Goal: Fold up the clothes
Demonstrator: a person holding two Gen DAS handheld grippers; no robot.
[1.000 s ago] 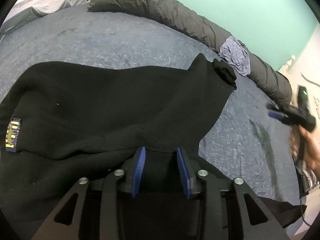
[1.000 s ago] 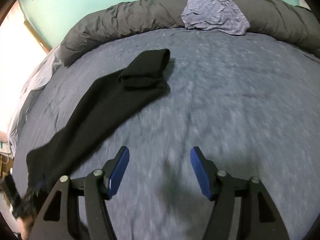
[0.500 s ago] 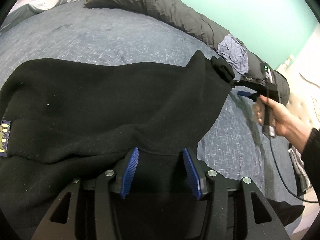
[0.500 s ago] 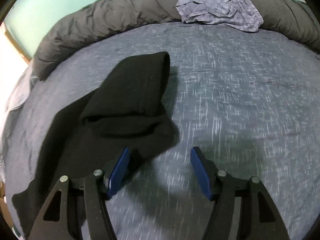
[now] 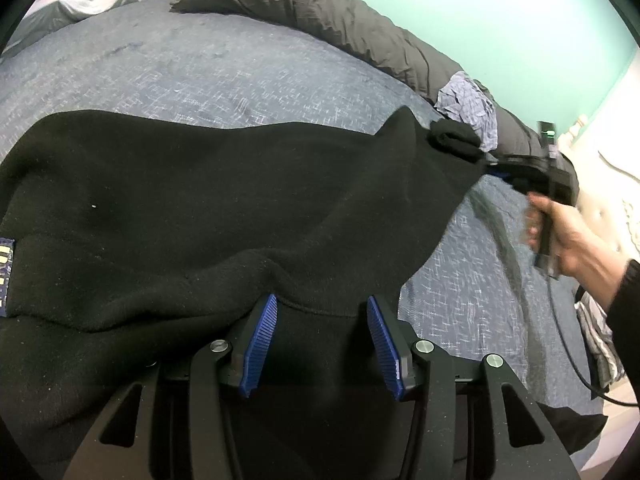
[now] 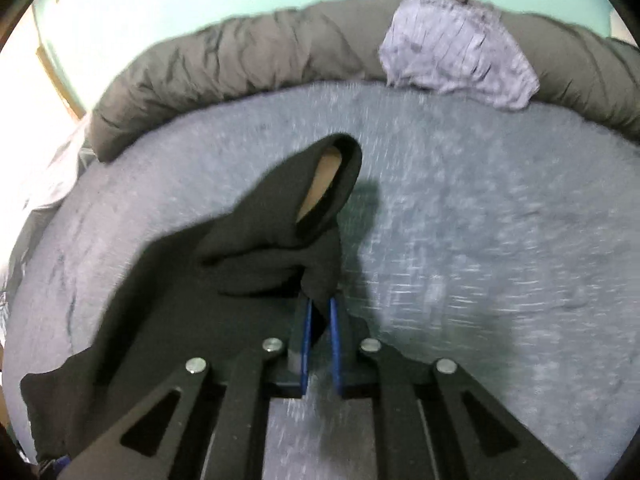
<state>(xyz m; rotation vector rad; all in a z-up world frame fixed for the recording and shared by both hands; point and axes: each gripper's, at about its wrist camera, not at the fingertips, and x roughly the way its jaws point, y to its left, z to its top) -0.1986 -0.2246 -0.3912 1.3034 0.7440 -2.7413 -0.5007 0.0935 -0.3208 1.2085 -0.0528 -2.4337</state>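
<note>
Black sweatshirt [image 5: 224, 208] sleeve now pinched (previously free) by right gripper [image 6: 319, 320].

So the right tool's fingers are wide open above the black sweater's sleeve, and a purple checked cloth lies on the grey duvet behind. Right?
Not quite: the right wrist view shows the right gripper shut on the black sweater's sleeve. The rest holds.

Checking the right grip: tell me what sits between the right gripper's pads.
In the right wrist view, the black sweatshirt's sleeve is pinched between the right gripper pads.
</note>
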